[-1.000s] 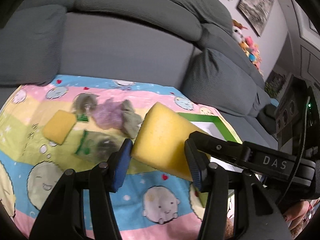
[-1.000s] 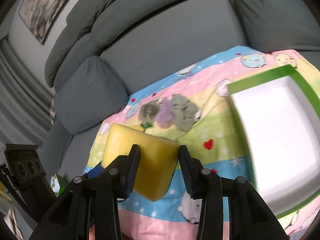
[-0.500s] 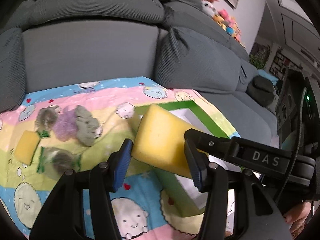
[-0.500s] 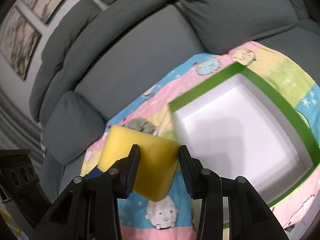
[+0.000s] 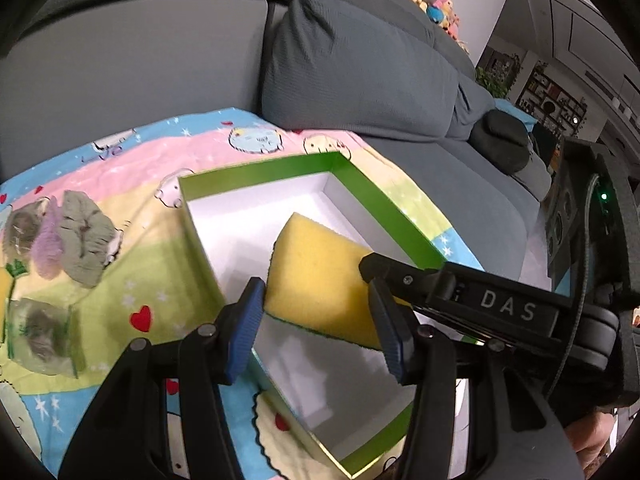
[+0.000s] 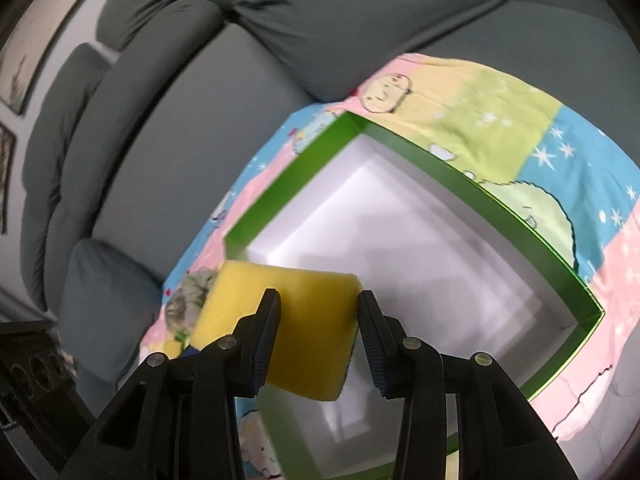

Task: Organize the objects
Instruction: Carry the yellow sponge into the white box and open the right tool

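While clamped, sponge (image 5: 320, 280) (lengthwise) slants boxward (image 5: 384, 208)

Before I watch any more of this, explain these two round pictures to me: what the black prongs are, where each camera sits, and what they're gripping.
There is no robot here. A person holds a hand tool in each hand, each ending in two black jaws, with a wide-angle camera looking forward along them, which is why the pictures are round and bent.

One picture comes from the left gripper, the other from the right gripper. Both are clamped on one yellow sponge, each at a different end, holding it above an open green box with a white inside.

The box sits on a colourful cartoon blanket spread over a grey sofa. Left of the box on the blanket lie some grey and purple scrubbers, some in clear wrapping.
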A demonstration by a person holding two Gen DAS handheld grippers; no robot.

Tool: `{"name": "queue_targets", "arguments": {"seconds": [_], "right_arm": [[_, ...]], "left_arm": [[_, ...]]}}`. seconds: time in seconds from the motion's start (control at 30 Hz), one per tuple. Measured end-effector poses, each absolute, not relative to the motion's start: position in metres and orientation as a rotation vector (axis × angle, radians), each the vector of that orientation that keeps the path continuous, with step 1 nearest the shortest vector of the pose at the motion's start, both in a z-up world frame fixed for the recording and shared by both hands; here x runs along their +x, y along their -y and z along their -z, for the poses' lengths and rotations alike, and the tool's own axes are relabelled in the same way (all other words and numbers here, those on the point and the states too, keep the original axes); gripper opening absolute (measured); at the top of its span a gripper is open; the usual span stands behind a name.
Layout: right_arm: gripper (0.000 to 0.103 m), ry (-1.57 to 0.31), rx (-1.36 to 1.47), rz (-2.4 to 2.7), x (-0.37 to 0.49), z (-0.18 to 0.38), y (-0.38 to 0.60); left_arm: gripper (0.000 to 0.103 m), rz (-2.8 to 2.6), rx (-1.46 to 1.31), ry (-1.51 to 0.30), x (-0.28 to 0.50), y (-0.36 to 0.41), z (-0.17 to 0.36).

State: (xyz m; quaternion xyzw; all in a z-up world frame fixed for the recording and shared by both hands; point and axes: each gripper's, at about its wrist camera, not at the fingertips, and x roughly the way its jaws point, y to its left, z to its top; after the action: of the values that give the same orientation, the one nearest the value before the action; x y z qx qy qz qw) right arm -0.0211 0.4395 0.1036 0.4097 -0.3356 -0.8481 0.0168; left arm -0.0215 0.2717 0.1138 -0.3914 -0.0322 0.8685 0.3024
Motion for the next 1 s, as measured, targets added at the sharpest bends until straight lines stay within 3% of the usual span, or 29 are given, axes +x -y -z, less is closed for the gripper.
{"name": "queue_targets", "arguments": {"seconds": [0.5,0.7,1.0], "right_arm": [[0.043,1.031,1.394,2.713,-0.035,-0.082,-0.451],[0.043,0.977,1.454,2.774,-0.041,-0.076,-0.454],[0.043,0.890,1.505,2.740,-0.051,-0.069,-0.448]], "left_arm": [[0.050,-2.281,-1.154,0.058,-0.029,-0.284,-0.087],[0.044,-2.306,-1.154,0.038,-0.028,-0.281,-0.085],[0.023,-2.345,-1.179,0.022,-0.026,-0.267,-0.085]]}}
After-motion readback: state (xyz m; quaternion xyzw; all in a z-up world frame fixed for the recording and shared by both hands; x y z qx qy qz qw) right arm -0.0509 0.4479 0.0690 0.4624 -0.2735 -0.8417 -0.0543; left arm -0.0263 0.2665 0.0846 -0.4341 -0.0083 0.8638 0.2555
